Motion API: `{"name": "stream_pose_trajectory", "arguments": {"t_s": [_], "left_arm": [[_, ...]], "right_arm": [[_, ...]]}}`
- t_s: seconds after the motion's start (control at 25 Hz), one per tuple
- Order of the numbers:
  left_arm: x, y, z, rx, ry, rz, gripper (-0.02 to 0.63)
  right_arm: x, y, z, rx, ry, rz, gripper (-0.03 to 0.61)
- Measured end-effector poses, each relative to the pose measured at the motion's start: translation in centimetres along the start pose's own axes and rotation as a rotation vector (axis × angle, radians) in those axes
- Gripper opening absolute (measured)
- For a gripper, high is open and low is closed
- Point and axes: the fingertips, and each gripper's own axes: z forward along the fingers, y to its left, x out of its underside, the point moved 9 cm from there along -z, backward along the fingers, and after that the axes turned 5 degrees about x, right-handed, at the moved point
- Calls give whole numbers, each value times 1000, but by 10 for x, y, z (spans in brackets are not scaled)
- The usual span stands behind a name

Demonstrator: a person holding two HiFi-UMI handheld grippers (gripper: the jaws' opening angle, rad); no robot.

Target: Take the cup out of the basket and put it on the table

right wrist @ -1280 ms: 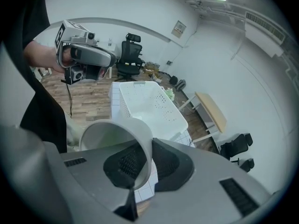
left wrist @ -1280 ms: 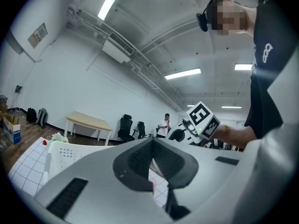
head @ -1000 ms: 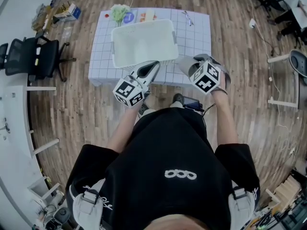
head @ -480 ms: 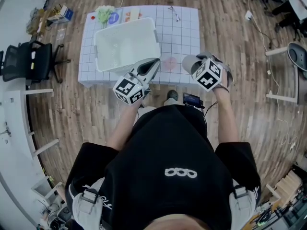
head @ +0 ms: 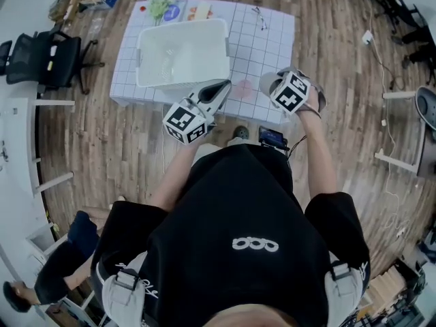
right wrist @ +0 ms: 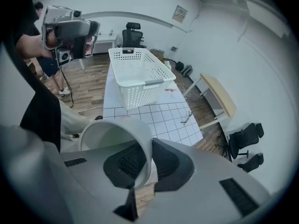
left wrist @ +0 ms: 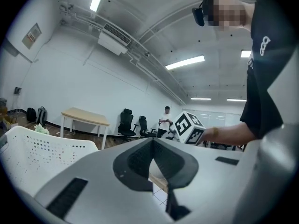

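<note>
**A:** Which step is this?

**B:** The carry, I'd say. The cup is already out of the basket. The right tongs pinch its wall, one pad inside the mouth and one outside. In the head view it hangs right of centre, above the lower right corner of the counter, apart from the basket.

**A:** And the other pair?

**B:** The left tongs are closed on nothing.

**A:** What next?

**B:** Probably lowering it onto bare grid. The cup lies tilted, mouth toward the frame's left in the right gripper view. It wants turning upright before the pads let go.

**A:** How will it handle?

**B:** It's smooth, white, thin-walled and round, so a wall pinch might let it swing. The basket looks like stiff white plastic, with perforated walls and rounded corners. The counter is flat and white, ruled in squares.
</note>
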Motion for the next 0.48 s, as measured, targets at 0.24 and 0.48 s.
{"name": "stream_pose_trajectory", "arguments": {"t_s": [0.24,0.48], "left_arm": [[13,-3,2,-87,0,-11,8],[24,-5,10,-143,17,-12,8]], "right_arm": [[-15,-21,53,-76,18,-77,48],[-25,-45,117,-122,115,-114,48]]}}
